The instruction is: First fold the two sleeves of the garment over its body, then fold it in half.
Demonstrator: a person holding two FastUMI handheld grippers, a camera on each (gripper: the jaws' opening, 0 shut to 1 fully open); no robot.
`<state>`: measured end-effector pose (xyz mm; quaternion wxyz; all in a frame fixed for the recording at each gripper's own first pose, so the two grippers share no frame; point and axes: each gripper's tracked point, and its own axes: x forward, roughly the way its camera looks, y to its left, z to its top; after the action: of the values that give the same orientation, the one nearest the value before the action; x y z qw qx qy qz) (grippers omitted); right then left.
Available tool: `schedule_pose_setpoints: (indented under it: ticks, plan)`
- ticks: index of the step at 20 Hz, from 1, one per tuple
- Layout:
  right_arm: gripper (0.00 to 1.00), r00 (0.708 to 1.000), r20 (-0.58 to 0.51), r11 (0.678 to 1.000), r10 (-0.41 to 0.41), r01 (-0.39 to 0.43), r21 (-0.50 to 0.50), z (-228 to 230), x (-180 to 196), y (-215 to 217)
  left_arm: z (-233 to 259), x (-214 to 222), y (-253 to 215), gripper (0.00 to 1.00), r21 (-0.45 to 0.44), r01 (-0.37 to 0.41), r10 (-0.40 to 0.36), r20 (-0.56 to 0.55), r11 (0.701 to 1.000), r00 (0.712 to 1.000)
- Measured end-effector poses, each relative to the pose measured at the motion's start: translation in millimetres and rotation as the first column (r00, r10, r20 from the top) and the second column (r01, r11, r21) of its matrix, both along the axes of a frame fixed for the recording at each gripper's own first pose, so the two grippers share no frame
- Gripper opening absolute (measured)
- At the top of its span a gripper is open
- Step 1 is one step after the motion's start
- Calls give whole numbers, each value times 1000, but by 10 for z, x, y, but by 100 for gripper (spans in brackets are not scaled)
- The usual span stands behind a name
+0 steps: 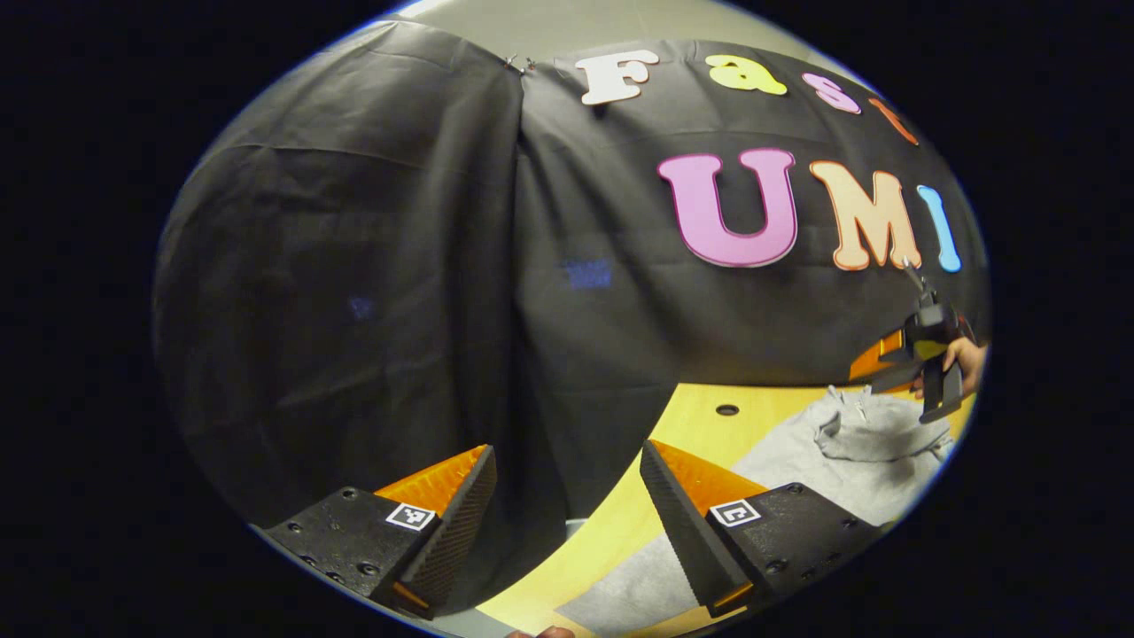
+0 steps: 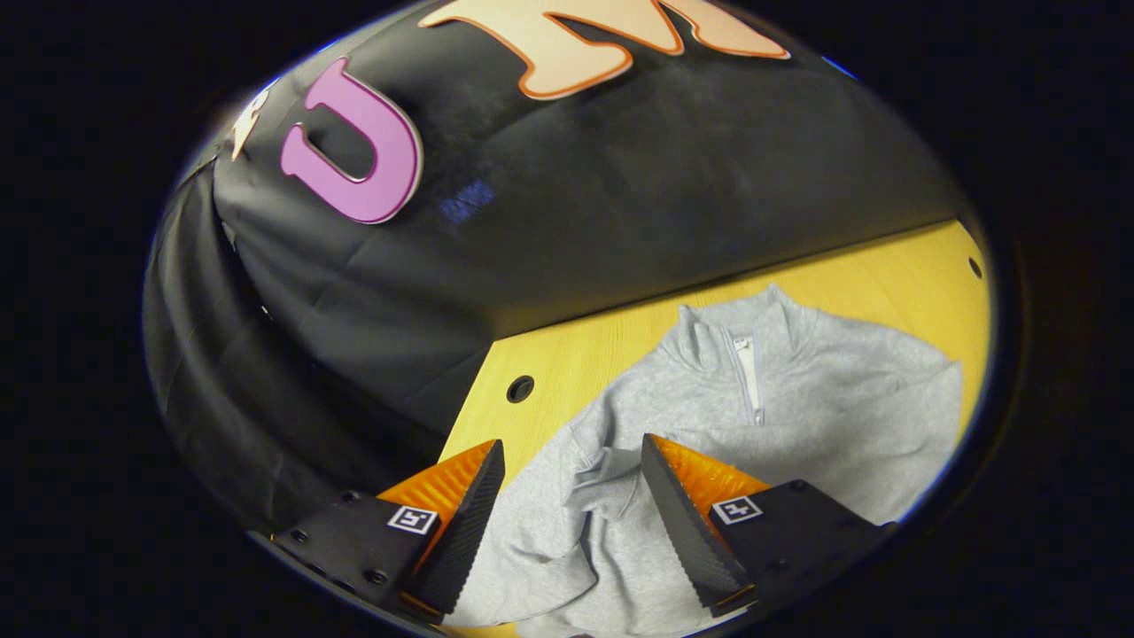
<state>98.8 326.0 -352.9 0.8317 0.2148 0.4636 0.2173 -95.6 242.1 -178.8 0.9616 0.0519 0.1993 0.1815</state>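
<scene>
Garment (image 2: 753,425) on table beneath open right hand-held gripper (image 2: 571,461)

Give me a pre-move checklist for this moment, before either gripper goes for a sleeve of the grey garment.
1. Right gripper open: ok, its fingers stand apart over the cloth.
2. Left gripper open: ok, nothing between its fingers.
3. Garment lies on the table: ok, collar and zip face up.
4. Sleeves folded over the body: cannot tell; a rumpled fold lies just ahead of the right gripper, the rest is out of frame.
5. Left gripper aimed at the cloth: not ok, it points mostly at the booth wall.
</scene>
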Motion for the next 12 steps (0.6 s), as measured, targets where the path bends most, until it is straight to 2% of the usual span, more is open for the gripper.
schedule_pose_setpoints:
  ticks: [1,2,3,6,7,8,12]
  plan:
    - [97,1000,30,1000,8,-8,-11,79,-7,-51,-165,-31,-28,96,-11,7,-8,-30,1000,1000]
    - [92,998,62,999,21,-19,-29,140,-28,-123,-329,-62,-54,100,-25,14,-16,-65,1000,998]
    - [98,996,82,999,35,-31,-43,176,-48,-184,-485,-109,-80,96,-40,16,-20,-97,999,995]
    - [98,988,139,992,74,-59,-107,232,-97,-419,-959,-260,-118,96,-95,4,-23,-204,995,979]
    - [93,986,149,991,79,-61,-123,245,-107,-508,-1102,-318,-142,96,-117,-6,-21,-232,993,973]
    - [98,985,153,989,80,-59,-135,273,-130,-590,-1233,-381,-166,100,-141,-20,-18,-263,990,965]
    - [98,988,149,988,41,-18,-153,276,-123,-958,-1619,-610,-211,97,-180,-47,-24,-371,982,928]
